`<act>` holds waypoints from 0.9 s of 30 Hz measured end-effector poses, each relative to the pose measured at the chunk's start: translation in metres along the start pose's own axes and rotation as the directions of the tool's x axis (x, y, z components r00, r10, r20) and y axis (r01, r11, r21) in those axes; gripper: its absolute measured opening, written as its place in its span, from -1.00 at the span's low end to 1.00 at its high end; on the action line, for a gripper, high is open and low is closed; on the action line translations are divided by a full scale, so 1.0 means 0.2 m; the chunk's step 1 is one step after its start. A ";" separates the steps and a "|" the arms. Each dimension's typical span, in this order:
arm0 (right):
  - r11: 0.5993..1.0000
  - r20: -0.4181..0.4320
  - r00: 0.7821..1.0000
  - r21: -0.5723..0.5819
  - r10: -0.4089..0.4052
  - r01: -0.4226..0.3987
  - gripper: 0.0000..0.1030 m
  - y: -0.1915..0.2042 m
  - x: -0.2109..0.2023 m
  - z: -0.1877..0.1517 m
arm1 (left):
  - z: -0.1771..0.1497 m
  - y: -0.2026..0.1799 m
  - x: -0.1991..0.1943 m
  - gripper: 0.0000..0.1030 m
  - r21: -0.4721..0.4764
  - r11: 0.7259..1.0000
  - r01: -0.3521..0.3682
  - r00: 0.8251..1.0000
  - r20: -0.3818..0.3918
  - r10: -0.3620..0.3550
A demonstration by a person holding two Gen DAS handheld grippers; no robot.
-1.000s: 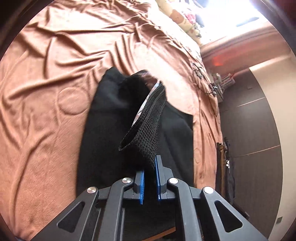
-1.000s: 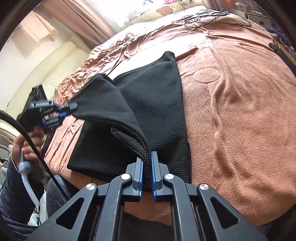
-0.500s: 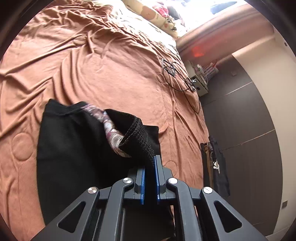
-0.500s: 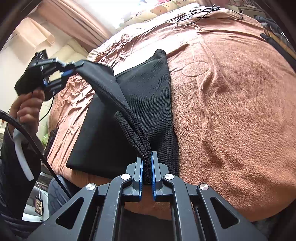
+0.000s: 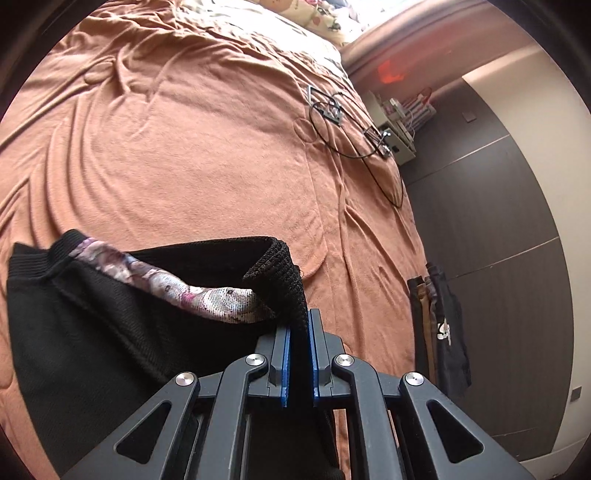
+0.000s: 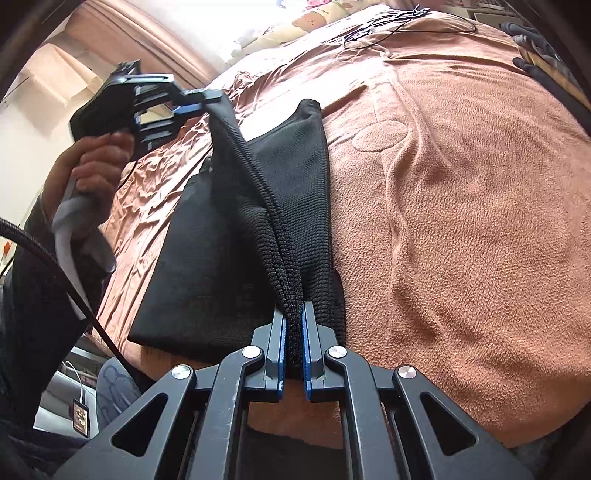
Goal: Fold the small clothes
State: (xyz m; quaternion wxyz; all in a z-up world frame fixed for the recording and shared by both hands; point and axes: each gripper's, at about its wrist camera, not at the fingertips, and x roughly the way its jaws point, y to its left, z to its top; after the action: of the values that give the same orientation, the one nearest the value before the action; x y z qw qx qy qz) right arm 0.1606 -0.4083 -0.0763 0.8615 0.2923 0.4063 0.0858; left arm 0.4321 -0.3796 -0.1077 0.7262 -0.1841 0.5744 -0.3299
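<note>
A black knit garment (image 6: 221, 258) lies on the brown bedspread (image 6: 461, 203); part of it is lifted off the bed. My right gripper (image 6: 293, 317) is shut on its ribbed hem near the bed's front edge. In the right wrist view my left gripper (image 6: 207, 98), held by a hand (image 6: 96, 162), is shut on the other end of that hem, raised at upper left, so the edge stretches taut between the two. In the left wrist view the left gripper (image 5: 298, 317) pinches the black knit corner (image 5: 280, 273). A floral lining strip (image 5: 184, 291) shows inside the garment (image 5: 92, 332).
Black cables (image 5: 351, 136) lie on the far part of the bedspread (image 5: 184, 147). Patterned pillows (image 6: 314, 22) sit at the head of the bed. Dark clothes (image 5: 443, 332) hang beside a dark wardrobe wall on the right. A small shelf unit (image 5: 399, 122) stands past the bed.
My left gripper has carried its end of the hem up and away from the right one, pulling the edge taut and lifting the garment's top layer. The right gripper has stayed put.
</note>
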 end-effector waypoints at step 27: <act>0.999 0.002 0.999 0.026 -0.034 0.034 -0.94 0.01 -0.01 -0.03 | -0.09 0.27 -0.09 -0.17 0.035 0.989 -0.145 0.989 -0.005 0.145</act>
State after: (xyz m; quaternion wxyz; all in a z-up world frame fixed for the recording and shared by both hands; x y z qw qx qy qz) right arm 0.1556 -0.4039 -0.0769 0.8594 0.2969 0.4111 0.0654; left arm 0.4272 -0.3275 -0.1343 0.7491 -0.1281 0.5833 -0.2866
